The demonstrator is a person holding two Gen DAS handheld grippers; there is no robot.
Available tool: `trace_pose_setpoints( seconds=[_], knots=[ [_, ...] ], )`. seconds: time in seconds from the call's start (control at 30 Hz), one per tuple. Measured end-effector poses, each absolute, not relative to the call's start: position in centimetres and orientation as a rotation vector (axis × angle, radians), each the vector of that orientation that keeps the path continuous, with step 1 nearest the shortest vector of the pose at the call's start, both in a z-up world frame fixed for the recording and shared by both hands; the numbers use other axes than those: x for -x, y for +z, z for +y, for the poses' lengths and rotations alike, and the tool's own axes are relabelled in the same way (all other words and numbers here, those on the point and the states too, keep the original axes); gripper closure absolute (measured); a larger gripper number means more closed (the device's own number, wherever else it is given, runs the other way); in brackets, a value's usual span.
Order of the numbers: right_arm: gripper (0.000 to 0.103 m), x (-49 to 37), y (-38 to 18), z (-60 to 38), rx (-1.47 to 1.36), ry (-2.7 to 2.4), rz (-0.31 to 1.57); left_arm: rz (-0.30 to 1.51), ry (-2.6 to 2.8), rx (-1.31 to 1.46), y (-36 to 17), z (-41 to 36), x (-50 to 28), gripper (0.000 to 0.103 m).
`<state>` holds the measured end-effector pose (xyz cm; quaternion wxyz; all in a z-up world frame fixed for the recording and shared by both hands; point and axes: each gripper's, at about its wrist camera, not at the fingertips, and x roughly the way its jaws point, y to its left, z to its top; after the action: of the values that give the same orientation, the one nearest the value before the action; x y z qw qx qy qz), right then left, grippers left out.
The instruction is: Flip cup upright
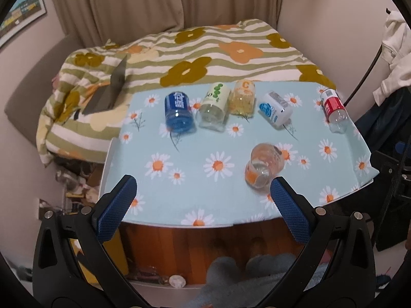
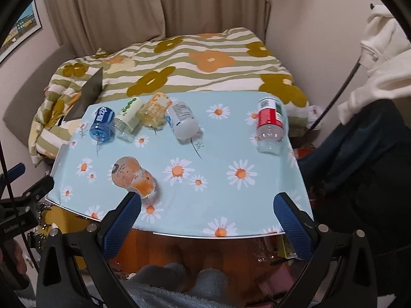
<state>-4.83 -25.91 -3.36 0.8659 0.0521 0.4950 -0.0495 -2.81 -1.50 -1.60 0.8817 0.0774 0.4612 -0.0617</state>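
Both hand-held grippers hover wide open and empty, left (image 1: 203, 192) and right (image 2: 206, 206), at the worktop's (image 1: 195, 205) near edge. Left to right lie the blue cup (image 1: 178, 114), green-dotted "50" cup (image 1: 214, 109), yellow "C" cup (image 1: 242, 97). The orange cup (image 1: 264, 165) lies nearest: best gripped mid-body, then tilted gently upright.

Home bedroom: floral quilt (image 1: 195, 59), beige curtains (image 1: 143, 2).
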Motion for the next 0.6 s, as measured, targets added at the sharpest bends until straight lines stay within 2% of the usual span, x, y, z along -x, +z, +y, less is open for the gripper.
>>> trace_pose_setpoints(
  seconds=[0.6],
  knots=[
    [0.000, 5.7, -2.8, -25.2, -0.095, -0.145, 1.005, 0.924, -0.129, -0.140, -0.7, -1.1, 3.6, 0.000]
  ],
)
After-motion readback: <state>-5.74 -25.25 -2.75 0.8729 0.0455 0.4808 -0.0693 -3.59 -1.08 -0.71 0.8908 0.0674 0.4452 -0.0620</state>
